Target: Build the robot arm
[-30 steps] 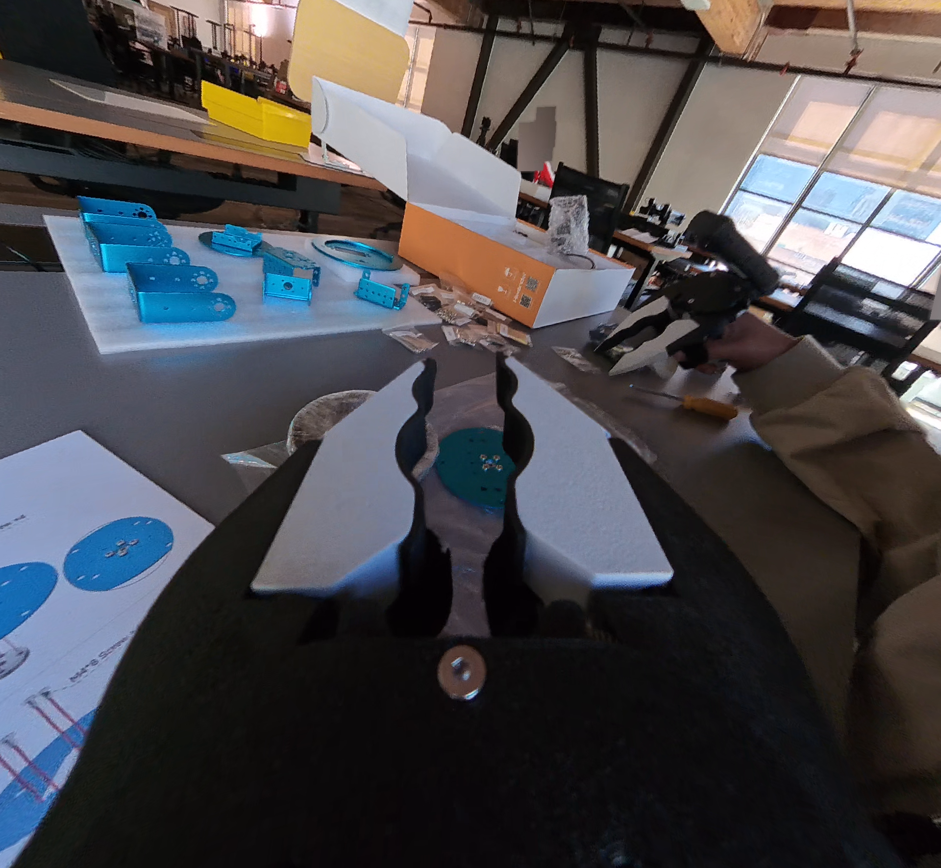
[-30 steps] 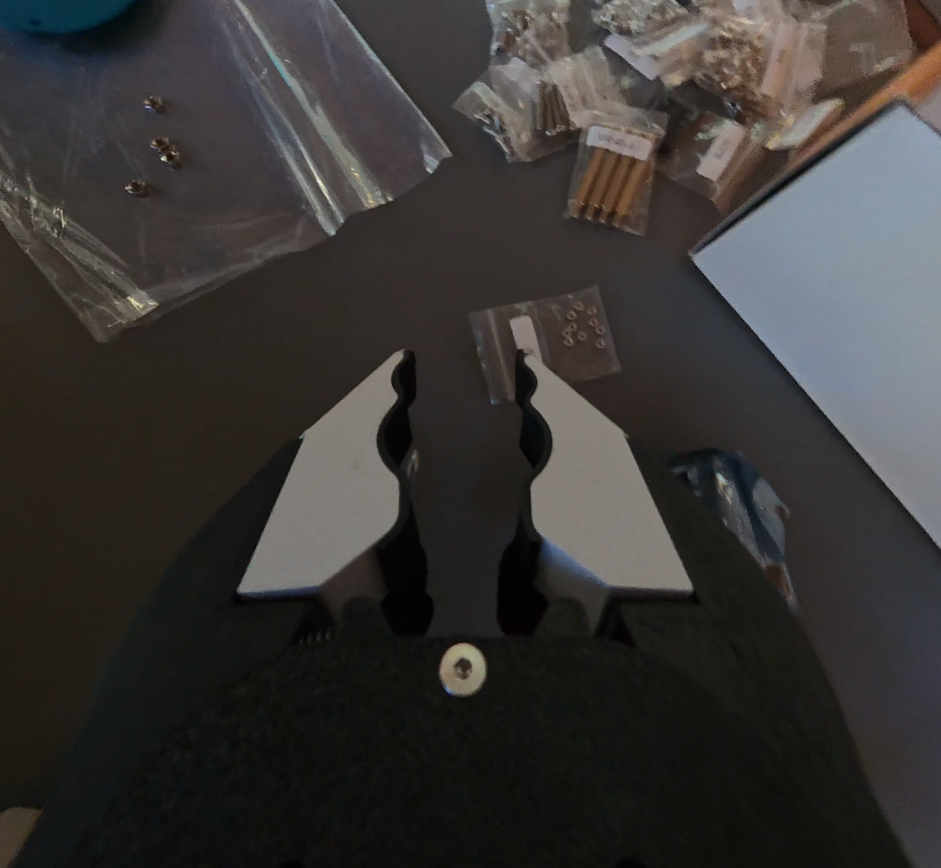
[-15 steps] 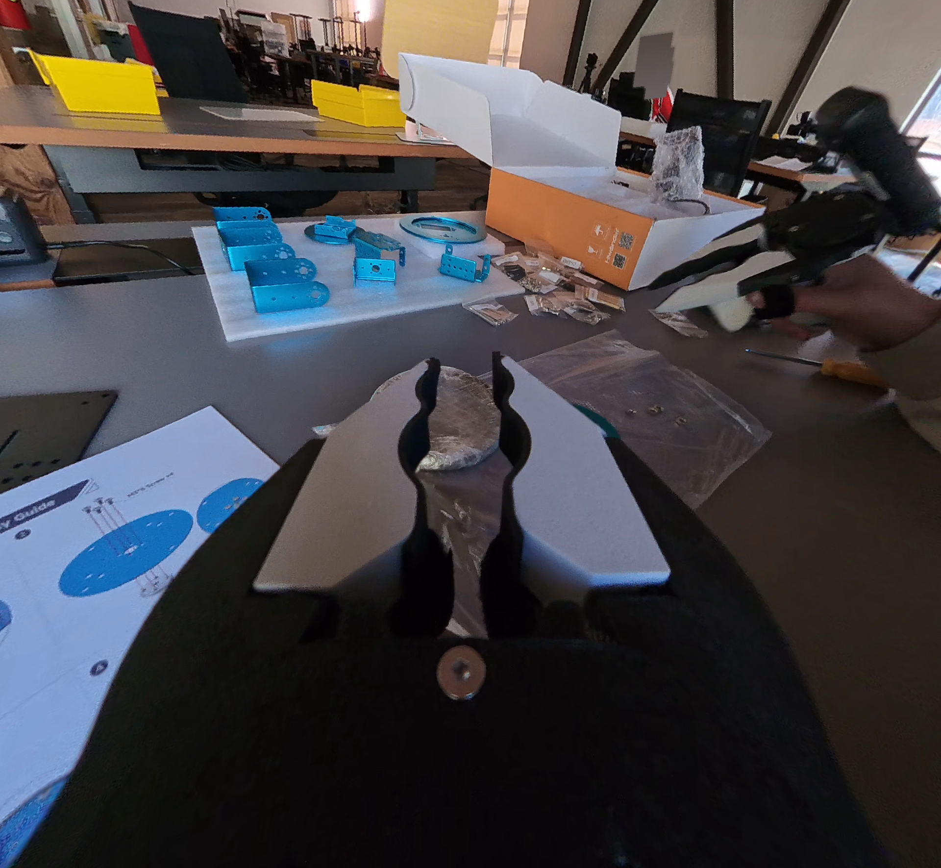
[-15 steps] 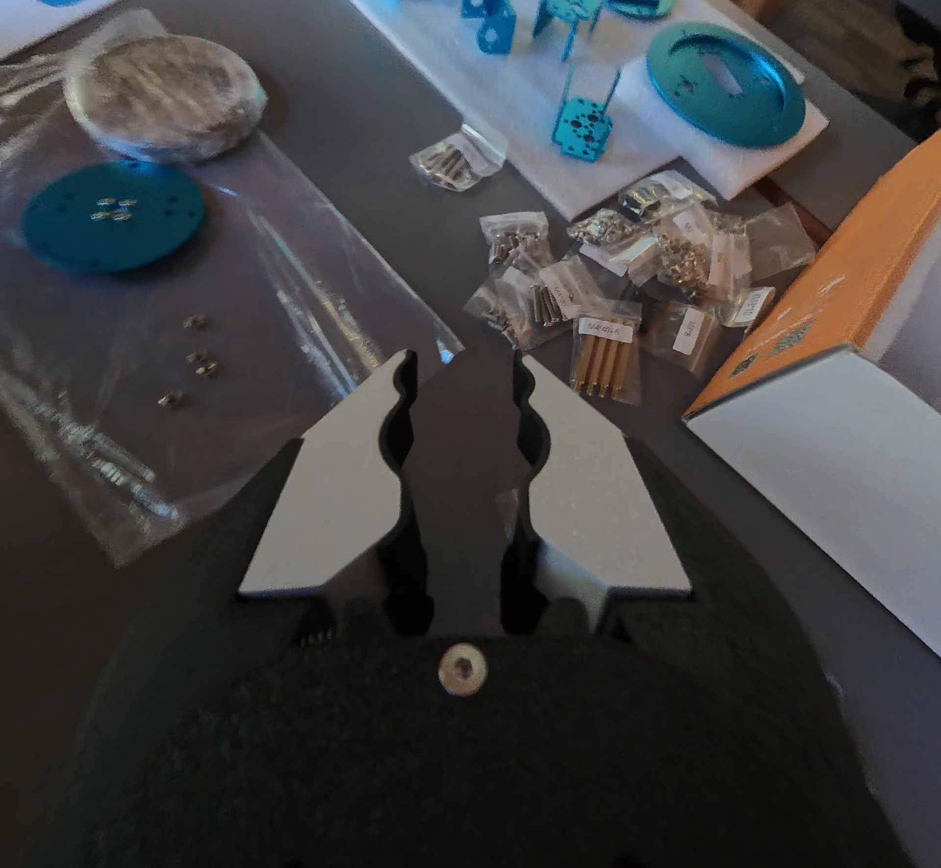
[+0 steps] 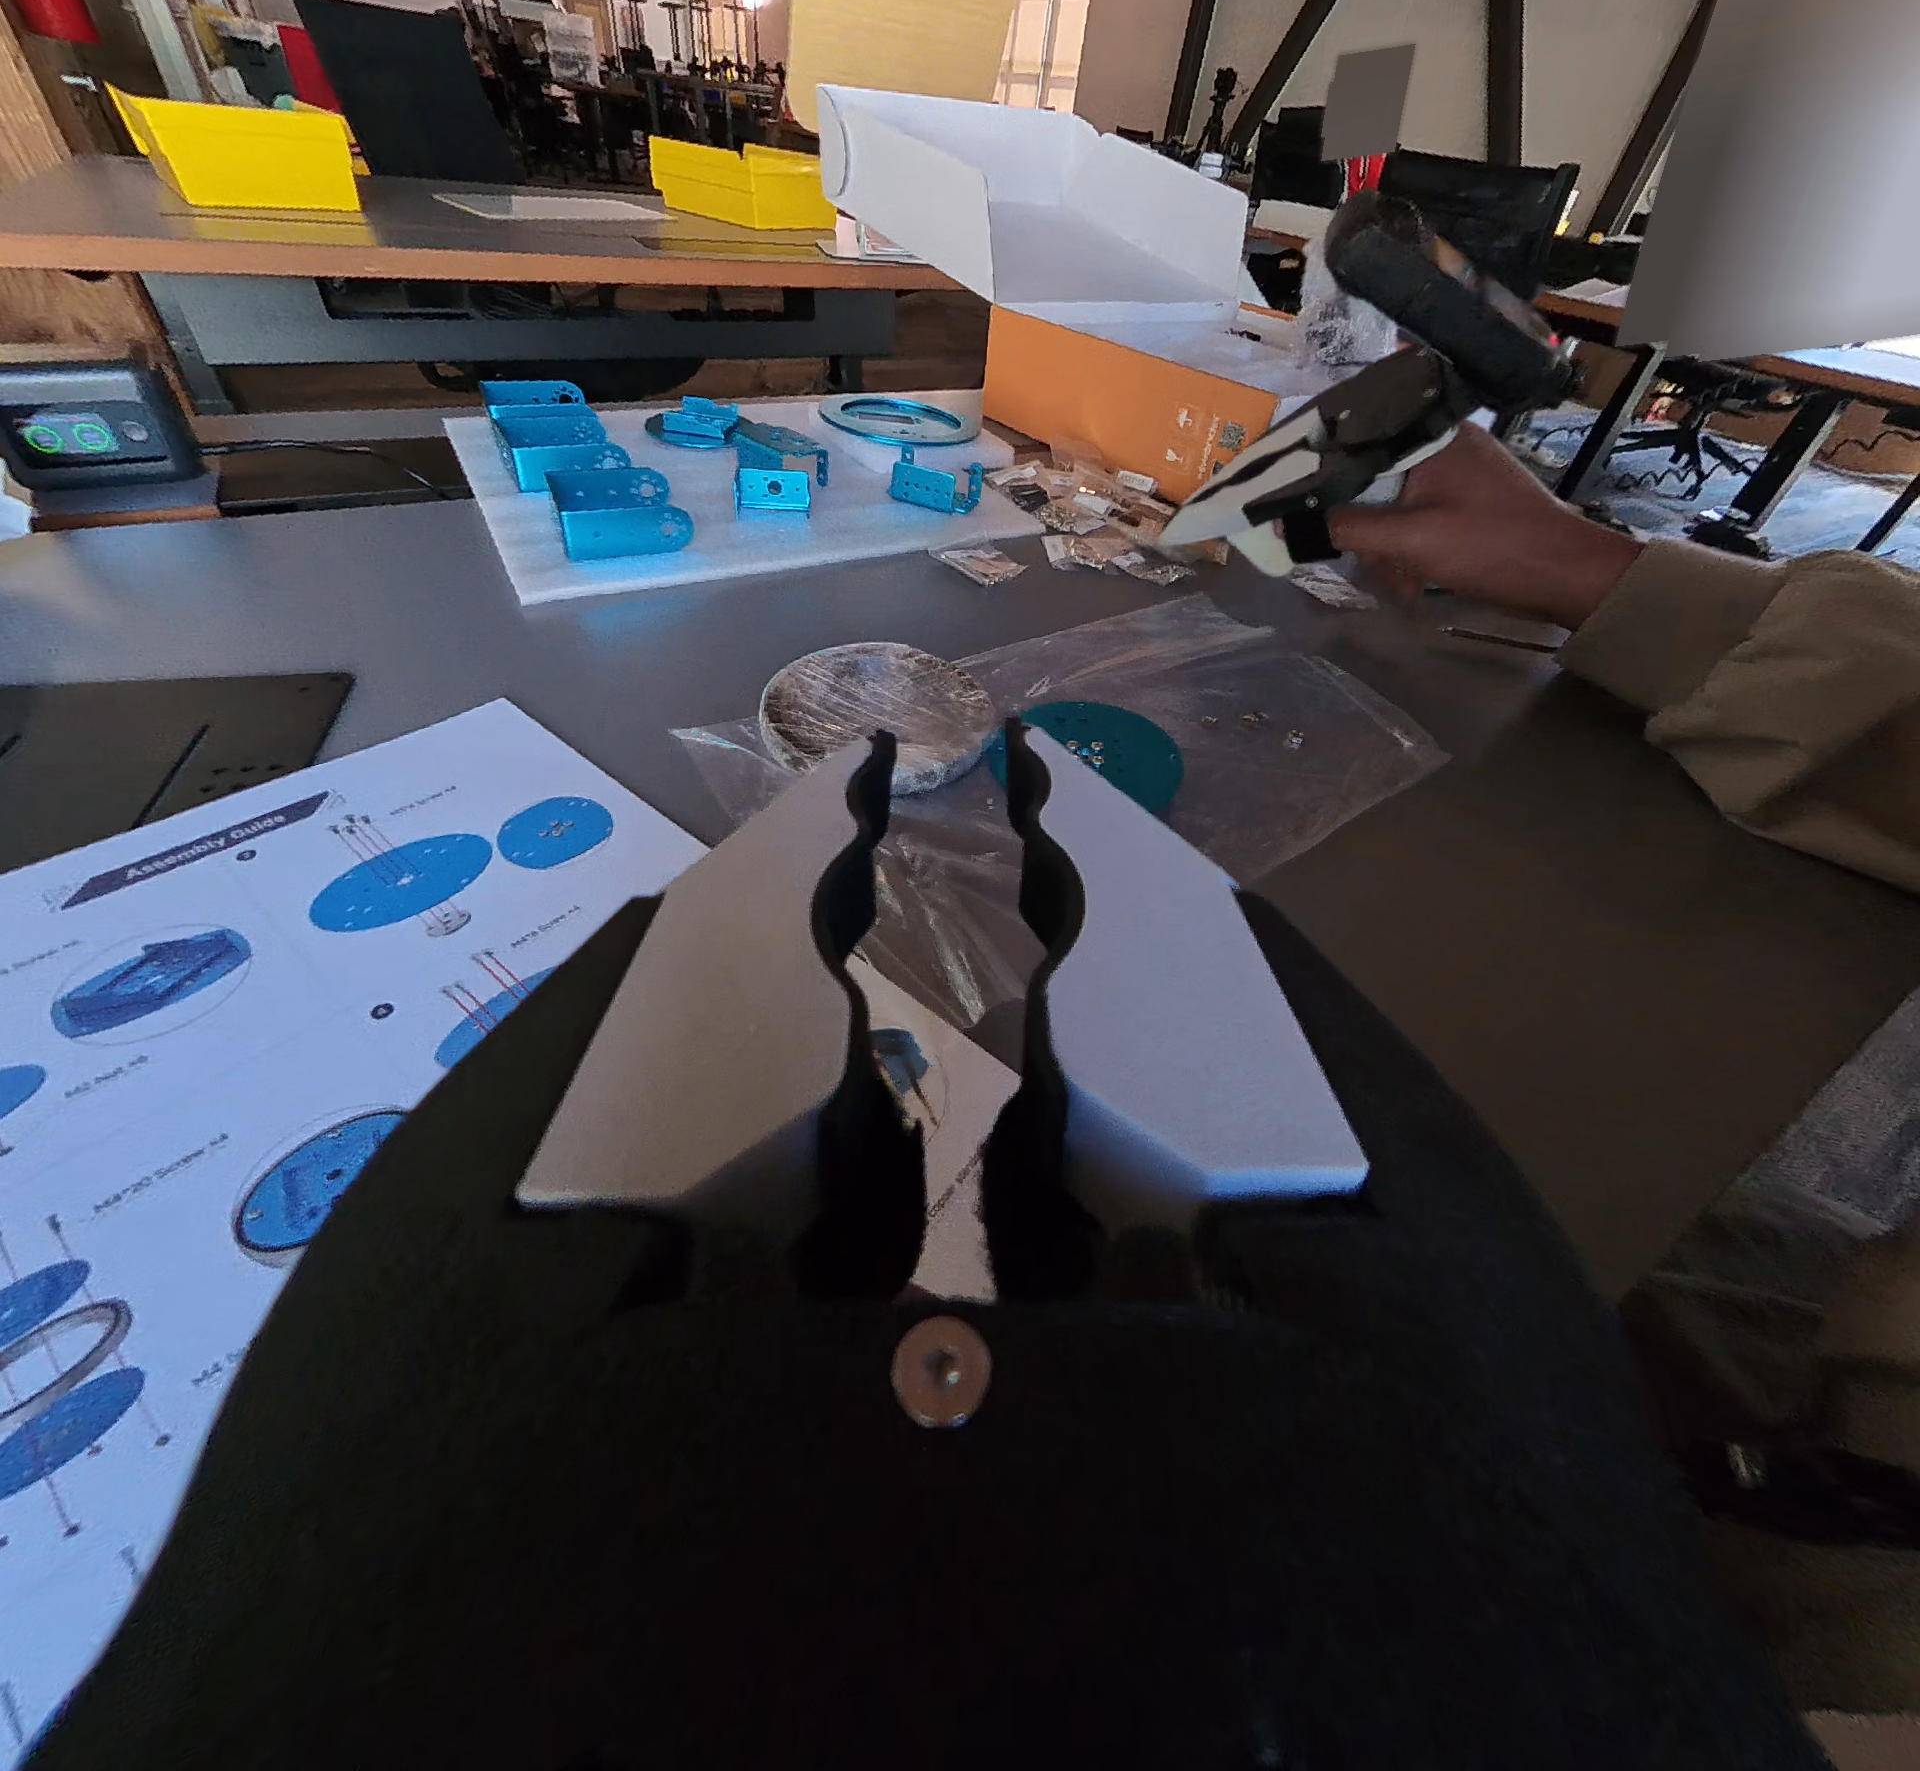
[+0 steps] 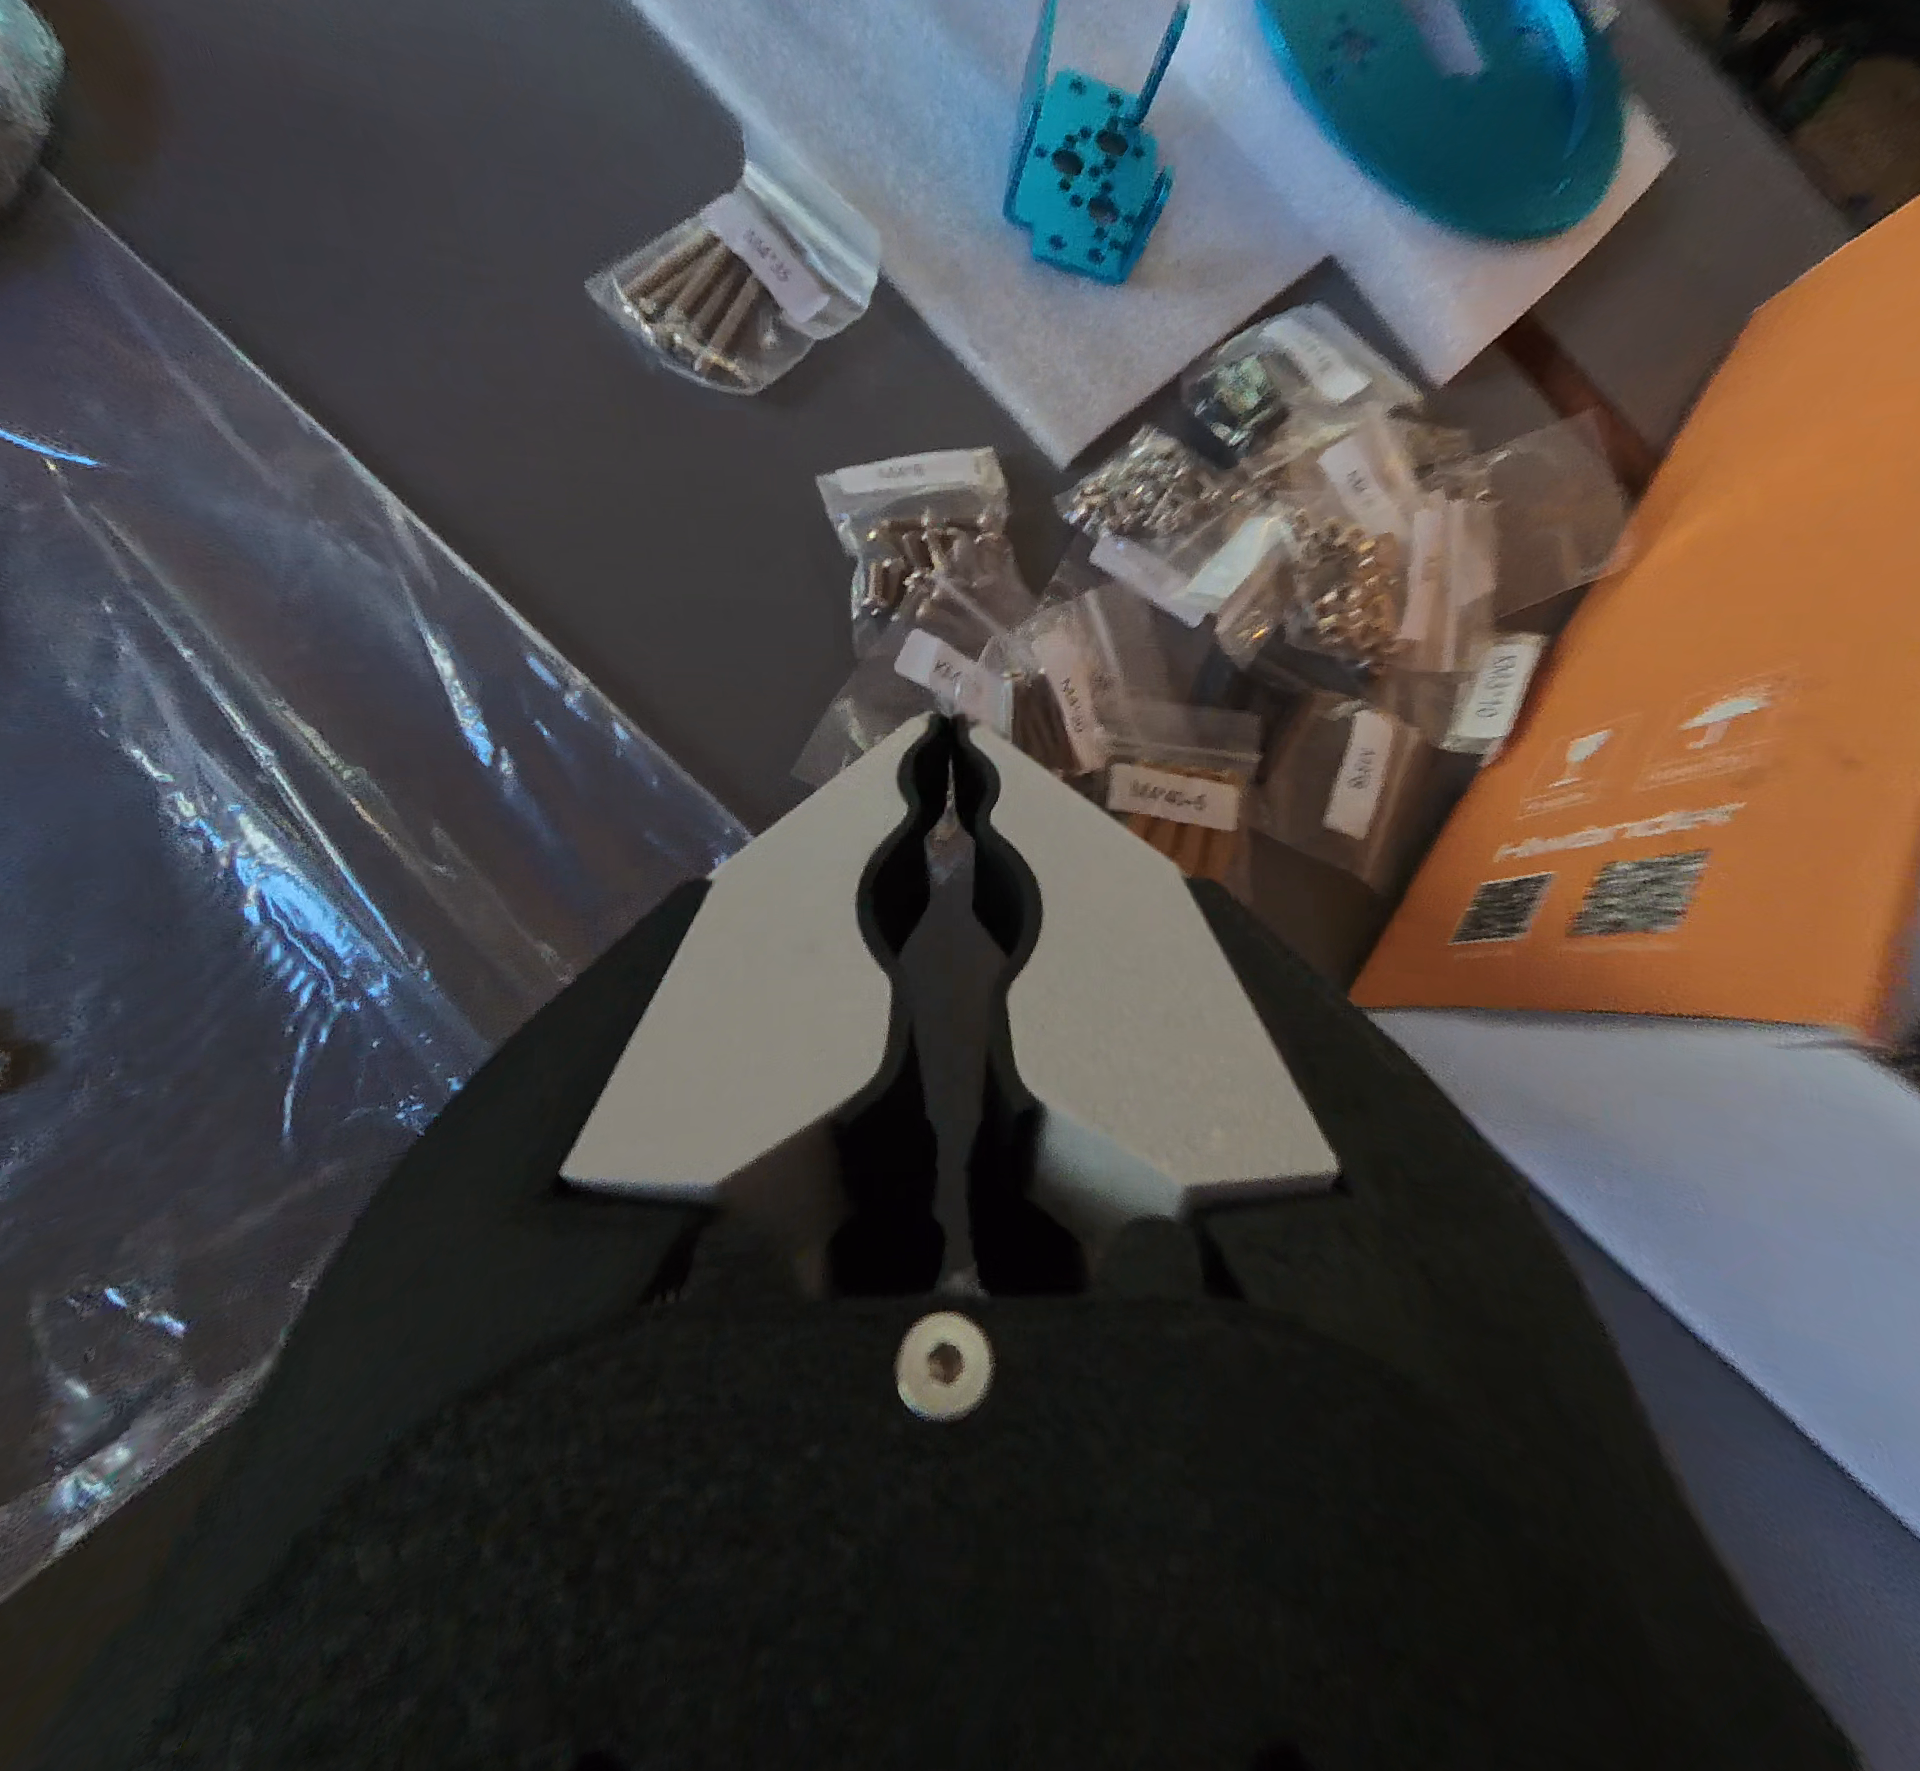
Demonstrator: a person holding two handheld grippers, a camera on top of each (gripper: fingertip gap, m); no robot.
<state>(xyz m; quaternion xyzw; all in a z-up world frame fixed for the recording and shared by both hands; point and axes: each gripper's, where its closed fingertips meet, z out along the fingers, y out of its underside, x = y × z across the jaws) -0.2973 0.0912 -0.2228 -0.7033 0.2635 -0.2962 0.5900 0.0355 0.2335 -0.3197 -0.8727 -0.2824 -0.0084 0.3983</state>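
Note:
My left gripper (image 5: pixel 948 742) is open and empty, held above the grey table. Just past its tips lie a plastic-wrapped grey disc (image 5: pixel 862 713) and a teal round plate (image 5: pixel 1112 755) on a clear plastic bag (image 5: pixel 1299 682). My right gripper (image 6: pixel 943 729) is shut, its tips at the near edge of a pile of small hardware bags (image 6: pixel 1247 578). A thin sliver of clear plastic (image 6: pixel 943 838) shows between its jaws. The right gripper also shows in the left wrist view (image 5: pixel 1179 532), held by a hand over the bags.
A printed instruction sheet (image 5: pixel 312 942) and a black plate (image 5: pixel 156 755) lie left. A white foam sheet (image 5: pixel 727 568) holds blue brackets (image 6: pixel 1086 173) and a teal ring (image 6: pixel 1434 59). An open orange box (image 6: pixel 1662 682) stands right. A bag of long screws (image 6: pixel 717 287) lies apart. My hands' fingertips stand some 40 centimetres from each other.
My right gripper moved forward and down to the bag pile and went from open to shut. My left gripper drew back and swung left, so the sheet and both discs show.

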